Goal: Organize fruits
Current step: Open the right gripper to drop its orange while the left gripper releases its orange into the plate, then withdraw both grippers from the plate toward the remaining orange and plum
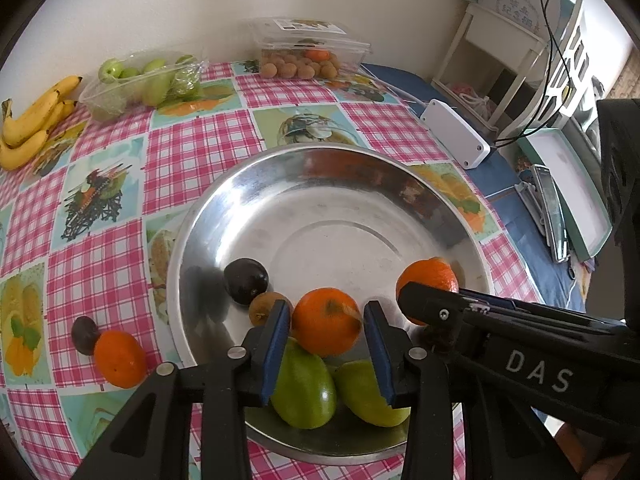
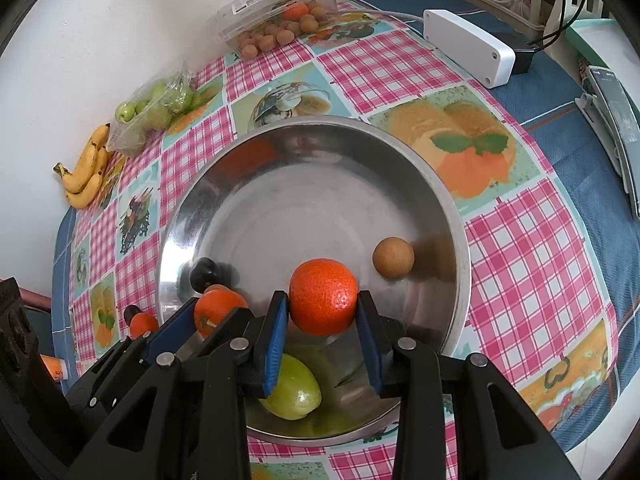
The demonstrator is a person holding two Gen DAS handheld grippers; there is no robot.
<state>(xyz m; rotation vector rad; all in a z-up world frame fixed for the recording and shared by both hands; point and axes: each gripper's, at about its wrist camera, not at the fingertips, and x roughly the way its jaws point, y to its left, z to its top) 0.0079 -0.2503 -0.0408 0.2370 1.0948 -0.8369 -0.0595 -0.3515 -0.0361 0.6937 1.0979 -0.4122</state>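
On the checkered tablecloth (image 2: 520,240), over the steel bowl (image 2: 452,216), my right gripper (image 2: 323,312) clamps an orange (image 2: 323,296), my left gripper (image 1: 327,328) clamps another orange (image 1: 327,326), both just above the bowl's near side.

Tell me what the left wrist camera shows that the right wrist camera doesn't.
Only the left wrist view: a small brown fruit against the dark plum. Only the right wrist view: a tan round fruit alone by the right wall of the bowl. Both: the bowl, bananas, the left tongs shut on one orange, the right tongs on another orange.
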